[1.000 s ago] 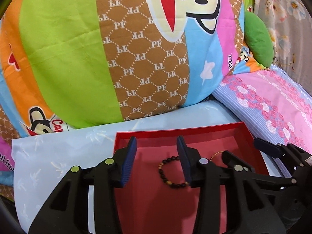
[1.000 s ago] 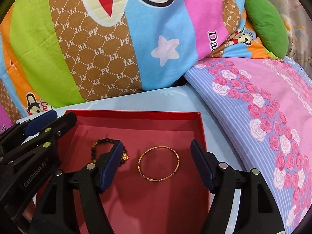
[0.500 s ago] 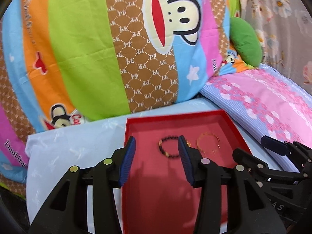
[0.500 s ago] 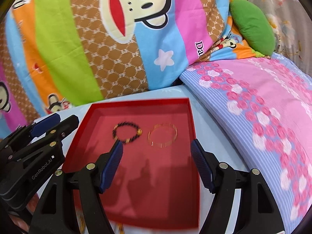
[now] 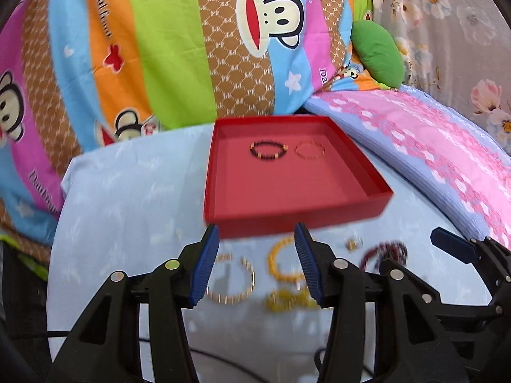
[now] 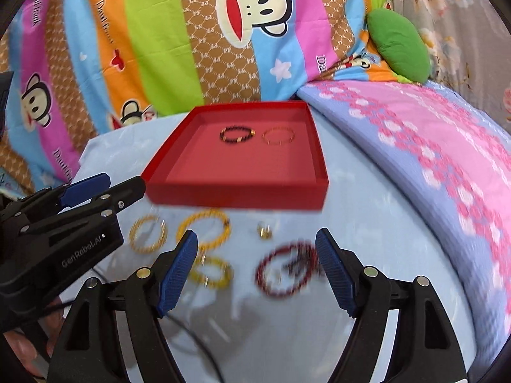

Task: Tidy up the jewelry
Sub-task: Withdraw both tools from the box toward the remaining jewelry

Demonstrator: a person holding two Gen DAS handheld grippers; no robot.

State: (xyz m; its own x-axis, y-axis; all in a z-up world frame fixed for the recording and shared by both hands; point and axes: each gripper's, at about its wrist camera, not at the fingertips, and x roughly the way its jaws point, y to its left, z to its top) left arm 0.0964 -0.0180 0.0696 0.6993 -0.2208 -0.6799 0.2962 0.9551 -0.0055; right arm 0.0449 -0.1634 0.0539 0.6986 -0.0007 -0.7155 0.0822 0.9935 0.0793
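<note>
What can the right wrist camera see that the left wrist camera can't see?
Only the right wrist view shows the dark red bead bracelet as a whole ring, and a bit of the person's hand at the bottom corner. Only the left wrist view shows the right gripper poking in from the side. Both show the red tray holding the black bead bracelet and the thin gold bangle, with more bracelets lying loose on the light blue cloth.

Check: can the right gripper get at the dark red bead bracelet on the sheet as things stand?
Probably yes. The right gripper is empty, its jaws opening, and the dark red bead bracelet lies just ahead on the blue sheet with nothing over it; the red tray sits beyond.
</note>
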